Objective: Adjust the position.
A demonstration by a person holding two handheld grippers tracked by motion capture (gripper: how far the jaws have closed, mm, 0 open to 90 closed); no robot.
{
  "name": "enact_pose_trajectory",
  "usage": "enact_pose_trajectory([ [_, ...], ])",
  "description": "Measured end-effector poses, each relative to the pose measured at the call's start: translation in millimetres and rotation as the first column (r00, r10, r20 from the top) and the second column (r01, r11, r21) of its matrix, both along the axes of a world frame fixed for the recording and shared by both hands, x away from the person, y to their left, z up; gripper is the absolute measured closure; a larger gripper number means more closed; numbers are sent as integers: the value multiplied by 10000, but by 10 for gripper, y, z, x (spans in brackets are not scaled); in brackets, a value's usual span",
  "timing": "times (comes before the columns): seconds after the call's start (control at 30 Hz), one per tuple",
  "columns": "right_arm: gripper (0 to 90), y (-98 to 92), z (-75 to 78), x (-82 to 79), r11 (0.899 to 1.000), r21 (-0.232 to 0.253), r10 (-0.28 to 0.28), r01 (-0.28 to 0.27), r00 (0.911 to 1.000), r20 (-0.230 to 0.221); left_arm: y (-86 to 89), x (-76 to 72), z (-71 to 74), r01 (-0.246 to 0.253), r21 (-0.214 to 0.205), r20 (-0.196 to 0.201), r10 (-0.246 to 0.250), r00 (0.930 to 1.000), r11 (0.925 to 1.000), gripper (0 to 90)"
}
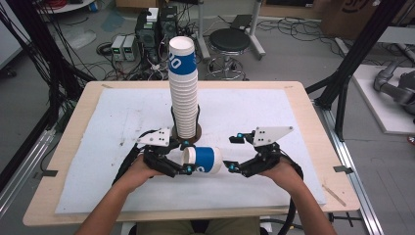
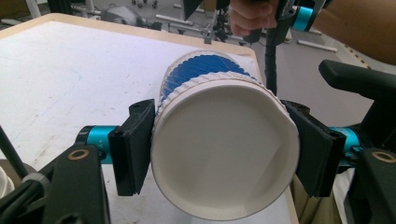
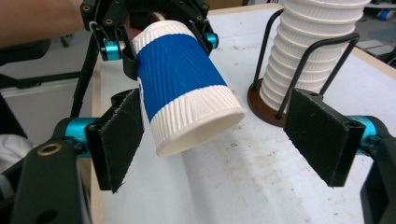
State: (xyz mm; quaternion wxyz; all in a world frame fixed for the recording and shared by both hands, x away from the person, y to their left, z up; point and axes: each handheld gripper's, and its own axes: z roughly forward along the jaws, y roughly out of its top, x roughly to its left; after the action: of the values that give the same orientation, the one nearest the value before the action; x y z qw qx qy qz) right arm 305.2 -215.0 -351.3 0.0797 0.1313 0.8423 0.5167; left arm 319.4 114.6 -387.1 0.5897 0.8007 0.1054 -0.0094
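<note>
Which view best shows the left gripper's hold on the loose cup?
The left gripper view: the cup fills it, rim-on, with both pads pressed against its sides. The right gripper view shows the cup's blue band and base, the clamp partly hidden. The high view shows the cup lying level, small.

Wooden table (image 1: 303,105), white mat (image 1: 122,122) covering it, cup stack (image 1: 184,88) in holder on mat

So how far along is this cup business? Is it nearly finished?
Hard to call nearly finished. A tall stack of cups already stands in its wire holder. In hand: the left gripper is clamped on one blue-banded cup, held sideways above the table. The right gripper is open beside it, gripping nothing. That cup is not on the stack.
</note>
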Motion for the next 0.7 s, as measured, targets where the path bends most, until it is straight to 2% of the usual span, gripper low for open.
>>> enact_pose_trajectory([
  [0.2, 206, -54, -65, -27, 9982, 502, -319, 315, 9995, 72, 56, -14, -43, -127, -452, 42, 129, 9999, 9989, 304],
  [0.47, 206, -108, -170, -62, 9961, 679, -574, 568, 9983, 76, 113, -41, -68, -160, -1223, 216, 188, 9996, 9924, 303],
  [0.7, 206, -105, -306, -78, 9942, 904, -568, 584, 9982, -209, 105, -65, -88, -39, -1370, 264, 76, 9996, 9906, 304],
])
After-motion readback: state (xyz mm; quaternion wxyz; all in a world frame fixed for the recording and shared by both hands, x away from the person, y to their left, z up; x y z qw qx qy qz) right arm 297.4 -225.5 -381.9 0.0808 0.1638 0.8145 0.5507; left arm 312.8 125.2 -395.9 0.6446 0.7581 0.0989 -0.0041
